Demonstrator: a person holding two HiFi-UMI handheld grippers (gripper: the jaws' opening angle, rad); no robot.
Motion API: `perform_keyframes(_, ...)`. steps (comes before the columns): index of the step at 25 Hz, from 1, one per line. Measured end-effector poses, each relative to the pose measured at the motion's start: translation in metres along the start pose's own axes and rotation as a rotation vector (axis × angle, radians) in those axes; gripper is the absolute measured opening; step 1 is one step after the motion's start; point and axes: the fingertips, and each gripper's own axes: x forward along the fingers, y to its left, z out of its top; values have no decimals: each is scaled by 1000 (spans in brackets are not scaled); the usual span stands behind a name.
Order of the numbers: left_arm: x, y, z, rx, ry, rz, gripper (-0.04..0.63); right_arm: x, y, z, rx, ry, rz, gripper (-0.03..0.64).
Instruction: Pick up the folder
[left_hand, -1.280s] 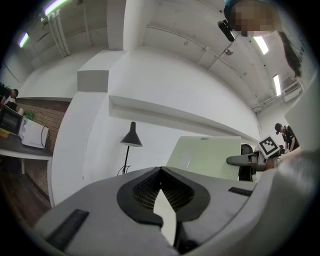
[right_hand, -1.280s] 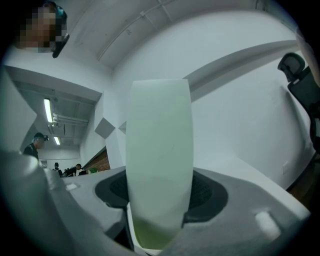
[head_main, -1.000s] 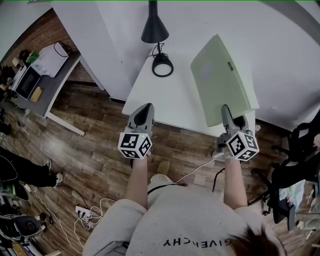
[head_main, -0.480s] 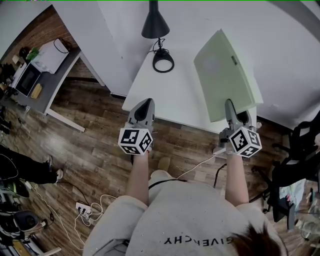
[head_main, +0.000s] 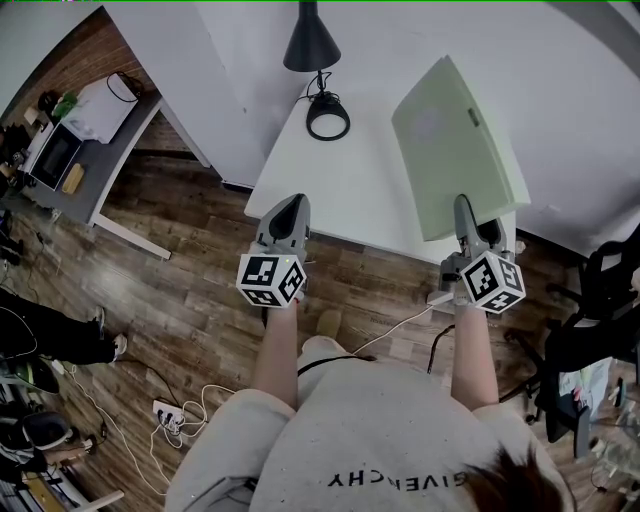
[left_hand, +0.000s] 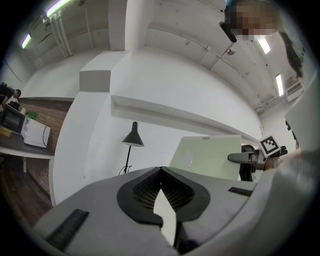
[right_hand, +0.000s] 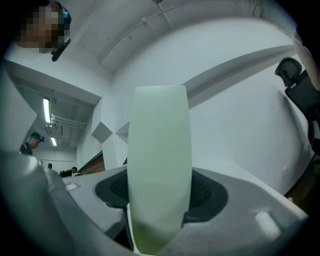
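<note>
My right gripper is shut on the near edge of a pale green folder and holds it upright over the right side of the white table. In the right gripper view the folder shows edge-on, filling the gap between the jaws. From the left gripper view I see the folder's broad face, with the right gripper at its right edge. The folder's lower edge is hidden, so I cannot tell whether it touches the table. My left gripper hangs at the table's near edge, shut and holding nothing.
A black desk lamp stands at the back of the table, its round base left of the folder. An office chair is at the right. A side desk is at the far left. A power strip lies on the wood floor.
The right gripper and the folder have drifted slightly to the right. The left gripper has stayed where it was.
</note>
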Motion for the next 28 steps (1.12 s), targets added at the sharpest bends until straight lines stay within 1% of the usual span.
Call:
perform_keyframes(10, 2, -2, -3, -1, 9, -10, -2, 1, -2, 3, -9, -6, -8, 275)
perform_keyframes(28, 4, 0, -7, -7, 16, 4, -2, 4, -9, -4, 0, 6, -14, 275)
